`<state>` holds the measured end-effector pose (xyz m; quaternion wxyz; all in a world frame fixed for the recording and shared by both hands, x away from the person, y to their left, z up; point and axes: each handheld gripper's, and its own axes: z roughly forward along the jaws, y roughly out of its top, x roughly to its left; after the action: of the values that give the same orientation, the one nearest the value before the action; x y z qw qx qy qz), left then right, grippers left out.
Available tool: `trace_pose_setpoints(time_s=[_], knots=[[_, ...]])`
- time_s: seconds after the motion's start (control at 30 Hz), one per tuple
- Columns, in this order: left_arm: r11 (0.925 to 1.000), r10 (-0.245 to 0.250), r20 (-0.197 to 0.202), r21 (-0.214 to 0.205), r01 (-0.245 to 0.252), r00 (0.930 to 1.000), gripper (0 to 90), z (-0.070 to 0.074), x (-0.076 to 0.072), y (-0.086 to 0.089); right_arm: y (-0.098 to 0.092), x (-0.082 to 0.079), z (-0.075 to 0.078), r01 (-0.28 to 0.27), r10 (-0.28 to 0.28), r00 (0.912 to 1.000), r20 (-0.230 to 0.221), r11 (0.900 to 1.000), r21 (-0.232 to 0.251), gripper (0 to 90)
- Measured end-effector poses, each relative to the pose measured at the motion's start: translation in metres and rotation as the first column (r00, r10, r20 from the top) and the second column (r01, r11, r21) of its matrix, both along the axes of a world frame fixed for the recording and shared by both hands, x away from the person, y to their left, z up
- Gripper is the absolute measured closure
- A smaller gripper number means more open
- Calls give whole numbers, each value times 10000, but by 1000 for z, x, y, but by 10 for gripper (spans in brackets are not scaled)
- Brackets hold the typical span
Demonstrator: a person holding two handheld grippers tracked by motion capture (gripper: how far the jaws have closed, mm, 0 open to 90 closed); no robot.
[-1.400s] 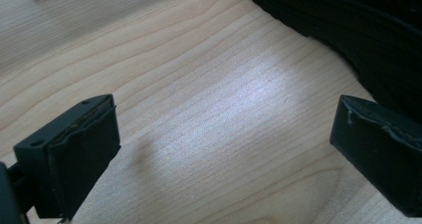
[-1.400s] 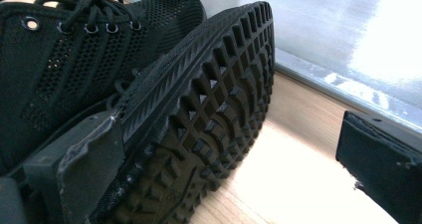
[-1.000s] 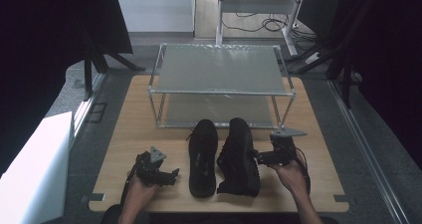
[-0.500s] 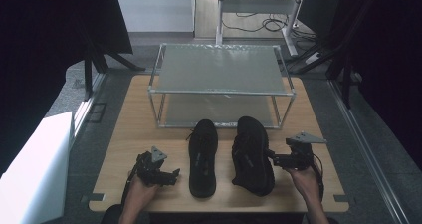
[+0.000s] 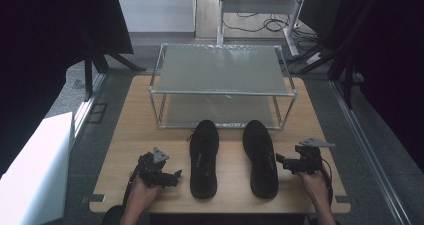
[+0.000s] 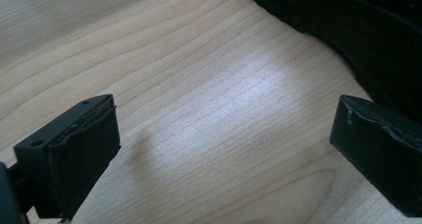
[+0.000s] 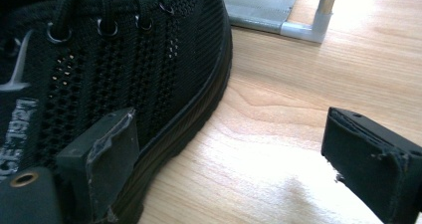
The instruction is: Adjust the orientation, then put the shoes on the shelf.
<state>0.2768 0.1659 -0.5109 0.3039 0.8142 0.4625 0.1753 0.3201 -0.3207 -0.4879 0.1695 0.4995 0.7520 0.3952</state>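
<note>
Shoes are what I am working with: two black ones, side by side on the wooden table (image 5: 125, 150), toes toward the metal shelf rack (image 5: 222, 67). A second ago my right gripper (image 5: 281, 161) was right up against the right shoe (image 5: 261, 157), which sat close to the left shoe (image 5: 204, 157). Now the right shoe lies flat on the table, well apart from its pair, and my right gripper has let go and pulled back beside the shoe. Its jaws have just closed a little, but they are wide apart with nothing between them; in the right gripper view one jaw is just in front of the shoe's side and the other is over bare wood. My left gripper (image 5: 175, 177) has not moved. It rests near the left shoe with its jaws wide apart too, holding nothing. I think this means the right shoe is put down for now, and neither shoe is on the rack yet.
</note>
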Motion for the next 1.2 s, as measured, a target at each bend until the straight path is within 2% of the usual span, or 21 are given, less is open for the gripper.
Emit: trace_pose_setpoints(time_s=[0.13,0.17,0.37,0.53,0.63,0.8,0.97,1.2], knots=[[10000,90,31,18,-90,10000,0,1,0,0,-3,-2,4,43,-44,10000,62,9997,258,71],[9999,142,61,-15,-142,9999,0,1,0,0,-4,-4,6,94,-99,9999,116,9990,429,69],[9995,235,172,-200,-232,9996,0,7,-1,-1,-4,-8,11,-3,-6,9999,113,9970,768,67],[9970,485,369,-621,-461,9981,7,15,-1,-4,-3,-12,15,-83,75,9999,71,9944,1058,59],[9933,624,542,-1011,-567,9966,8,21,-2,-6,-1,-14,16,-150,144,9999,58,9926,1207,51],[9822,776,779,-1771,-628,9939,8,33,-1,-13,4,-17,17,-235,231,9997,40,9883,1508,43],[9753,642,892,-2167,-435,9939,3,42,3,-27,11,-19,17,-431,459,9989,-122,9836,1753,25],[9686,320,842,-2485,-101,9959,0,49,9,-49,26,-20,16,-859,902,9957,-219,9848,1511,21]])
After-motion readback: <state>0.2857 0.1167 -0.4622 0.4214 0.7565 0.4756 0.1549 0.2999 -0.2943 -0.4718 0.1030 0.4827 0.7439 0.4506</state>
